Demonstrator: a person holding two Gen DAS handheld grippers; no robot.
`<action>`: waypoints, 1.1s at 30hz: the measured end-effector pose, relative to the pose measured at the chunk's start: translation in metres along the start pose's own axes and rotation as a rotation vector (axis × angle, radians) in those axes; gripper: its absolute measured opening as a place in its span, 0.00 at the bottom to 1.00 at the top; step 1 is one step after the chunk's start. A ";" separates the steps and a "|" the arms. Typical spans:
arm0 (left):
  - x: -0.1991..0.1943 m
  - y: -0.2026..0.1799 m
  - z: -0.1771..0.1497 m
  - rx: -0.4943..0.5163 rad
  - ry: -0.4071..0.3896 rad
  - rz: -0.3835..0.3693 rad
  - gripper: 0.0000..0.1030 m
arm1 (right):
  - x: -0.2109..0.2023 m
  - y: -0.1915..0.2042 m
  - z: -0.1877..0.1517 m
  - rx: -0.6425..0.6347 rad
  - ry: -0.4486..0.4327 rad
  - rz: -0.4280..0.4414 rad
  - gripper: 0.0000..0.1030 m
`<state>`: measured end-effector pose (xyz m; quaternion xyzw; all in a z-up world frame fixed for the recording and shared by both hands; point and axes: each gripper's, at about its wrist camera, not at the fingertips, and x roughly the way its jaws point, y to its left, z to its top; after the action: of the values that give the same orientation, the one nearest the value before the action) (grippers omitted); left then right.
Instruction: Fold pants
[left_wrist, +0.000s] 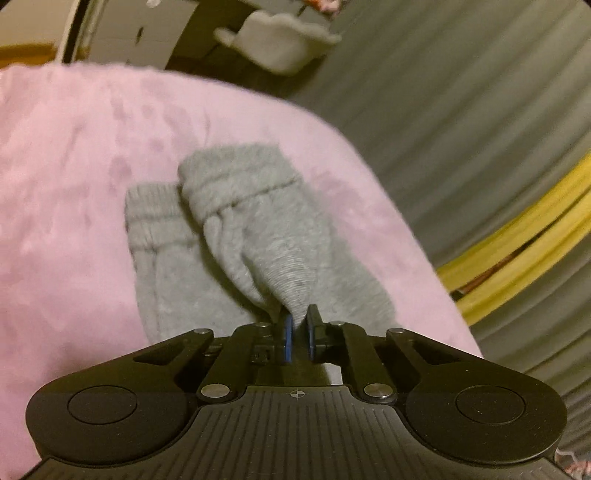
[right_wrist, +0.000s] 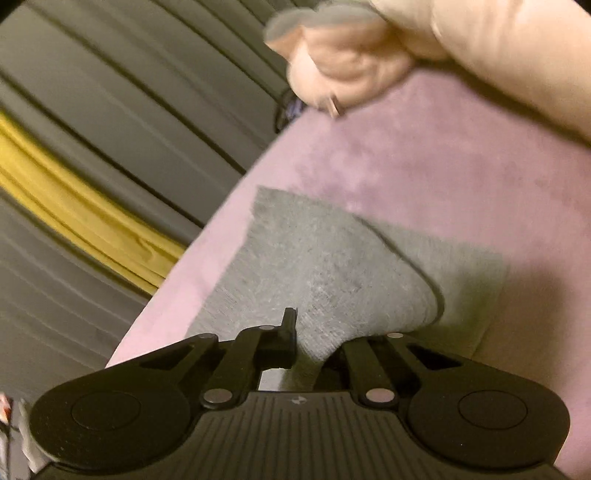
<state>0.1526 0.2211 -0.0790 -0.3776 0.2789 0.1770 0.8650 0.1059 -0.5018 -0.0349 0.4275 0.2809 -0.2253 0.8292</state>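
Small grey pants (left_wrist: 258, 236) lie on a pink blanket (left_wrist: 74, 166). Their two ribbed cuffs point away from me, the right leg bunched up and lying partly over the left one. My left gripper (left_wrist: 300, 314) is shut on a pulled-up fold of that right leg, and the cloth rises into its blue pads. In the right wrist view the grey pants (right_wrist: 325, 258) spread flat with one layer folded over. My right gripper (right_wrist: 306, 332) is shut on their near edge. Its left finger (right_wrist: 289, 325) shows; the cloth hides the right one.
The pink blanket (right_wrist: 443, 166) ends at a curved edge. Beyond it lies grey ribbed flooring (left_wrist: 461, 110) with a yellow band (left_wrist: 517, 236), which also shows as a yellow band (right_wrist: 74, 206) on the right wrist's left. A cream bundle of bedding (right_wrist: 480, 48) sits at the blanket's far side. A pale object (left_wrist: 280, 40) lies far off.
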 end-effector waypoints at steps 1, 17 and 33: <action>-0.005 0.002 -0.002 0.016 -0.003 0.006 0.09 | -0.005 0.001 0.001 -0.021 -0.007 -0.002 0.05; -0.062 -0.035 -0.031 0.357 -0.277 0.276 0.62 | -0.014 0.033 -0.008 -0.382 -0.232 -0.490 0.58; 0.066 -0.124 -0.141 0.634 -0.032 0.125 0.95 | 0.120 0.201 -0.253 -1.125 0.180 0.298 0.87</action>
<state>0.2193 0.0407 -0.1300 -0.0686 0.3292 0.1399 0.9313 0.2488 -0.1992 -0.1177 -0.0257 0.3635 0.1145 0.9242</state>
